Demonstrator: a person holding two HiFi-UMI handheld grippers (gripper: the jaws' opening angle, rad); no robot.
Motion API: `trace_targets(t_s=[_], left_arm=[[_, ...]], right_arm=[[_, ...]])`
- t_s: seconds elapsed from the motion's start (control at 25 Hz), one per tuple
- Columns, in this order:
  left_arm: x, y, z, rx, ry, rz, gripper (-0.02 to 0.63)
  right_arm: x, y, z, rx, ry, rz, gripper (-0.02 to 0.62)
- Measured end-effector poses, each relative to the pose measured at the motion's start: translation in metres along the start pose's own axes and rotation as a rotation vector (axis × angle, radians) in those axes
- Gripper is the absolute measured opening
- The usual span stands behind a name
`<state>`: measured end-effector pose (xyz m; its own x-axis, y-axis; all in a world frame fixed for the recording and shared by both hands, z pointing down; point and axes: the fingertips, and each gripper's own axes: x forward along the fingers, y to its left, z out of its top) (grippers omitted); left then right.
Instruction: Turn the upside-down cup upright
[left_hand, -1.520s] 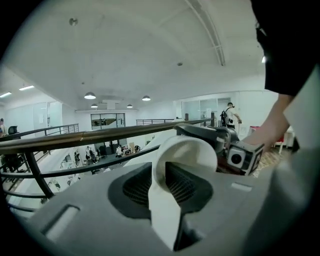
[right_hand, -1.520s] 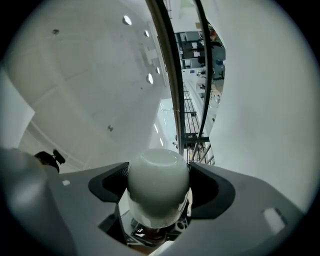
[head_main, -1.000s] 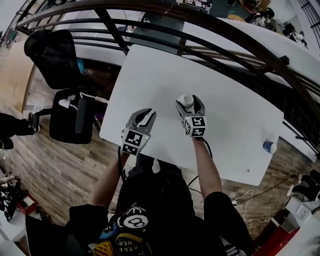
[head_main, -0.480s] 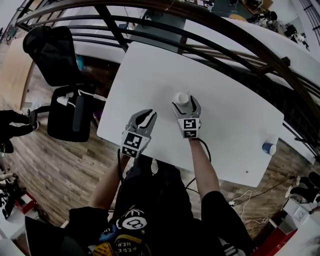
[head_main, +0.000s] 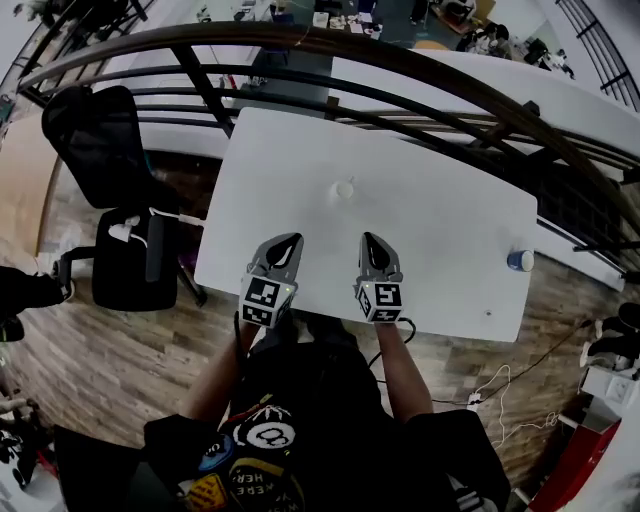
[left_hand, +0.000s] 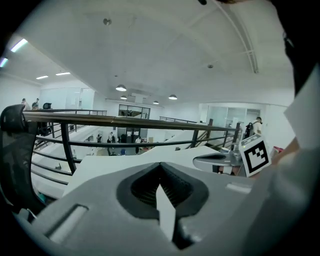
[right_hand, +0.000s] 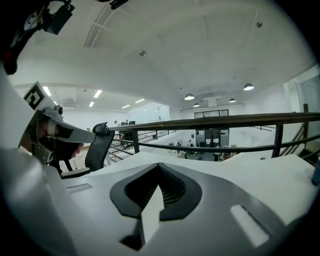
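A small white cup (head_main: 344, 189) stands alone on the white table (head_main: 440, 200), towards its middle; from above I cannot tell which end is up. Both grippers are drawn back over the near edge of the table, well short of the cup. My left gripper (head_main: 289, 240) is shut with nothing in it, and its own view shows its jaws (left_hand: 160, 167) pressed together. My right gripper (head_main: 369, 240) is likewise shut and empty (right_hand: 159, 167). The cup does not show in either gripper view.
A small blue object (head_main: 519, 260) sits at the table's right edge. A black office chair (head_main: 110, 170) stands left of the table on the wooden floor. A dark curved railing (head_main: 400, 50) runs behind the table's far side.
The right gripper let go of the cup, closed and pulled back towards the near edge. The left gripper closed and drew back a little too. The cup stays standing on the table.
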<state>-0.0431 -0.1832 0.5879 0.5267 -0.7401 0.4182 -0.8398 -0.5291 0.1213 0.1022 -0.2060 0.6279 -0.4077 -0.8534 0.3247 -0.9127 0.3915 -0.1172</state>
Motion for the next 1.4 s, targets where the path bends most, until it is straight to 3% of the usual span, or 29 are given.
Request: trace_targets(t_s=[0.16, 0.24, 0.4, 0.56, 0.84, 1.12, 1.4], left_arm=[[-0.041, -0.038, 0.021, 0.093, -0.065, -0.096, 0.005], [-0.073, -0.049, 0.023, 0.101, -0.09, -0.116, 0.005], [-0.133, -0.062, 0.004, 0.024, -0.093, -0.128, 0.005], [-0.172, -0.094, -0.015, -0.028, -0.073, -0.138, 0.005], [-0.208, -0.142, 0.008, 0.1, -0.148, -0.151, 0.005], [-0.22, -0.162, 0.002, 0.132, -0.139, -0.115, 0.005], [-0.228, -0.151, 0.012, 0.112, -0.175, -0.063, 0.005]], right_arm=[[-0.069, 0.03, 0.019, 0.071, -0.04, -0.074, -0.002], [-0.105, 0.054, 0.027, 0.088, -0.053, -0.103, -0.002], [-0.168, 0.1, 0.033, 0.13, -0.071, -0.126, -0.002], [-0.215, 0.132, 0.032, 0.101, -0.072, -0.094, -0.002], [-0.257, 0.137, 0.044, 0.089, -0.104, -0.066, -0.003], [-0.279, 0.144, 0.042, 0.07, -0.089, -0.037, -0.003], [-0.288, 0.136, 0.051, 0.076, -0.112, -0.037, -0.003]])
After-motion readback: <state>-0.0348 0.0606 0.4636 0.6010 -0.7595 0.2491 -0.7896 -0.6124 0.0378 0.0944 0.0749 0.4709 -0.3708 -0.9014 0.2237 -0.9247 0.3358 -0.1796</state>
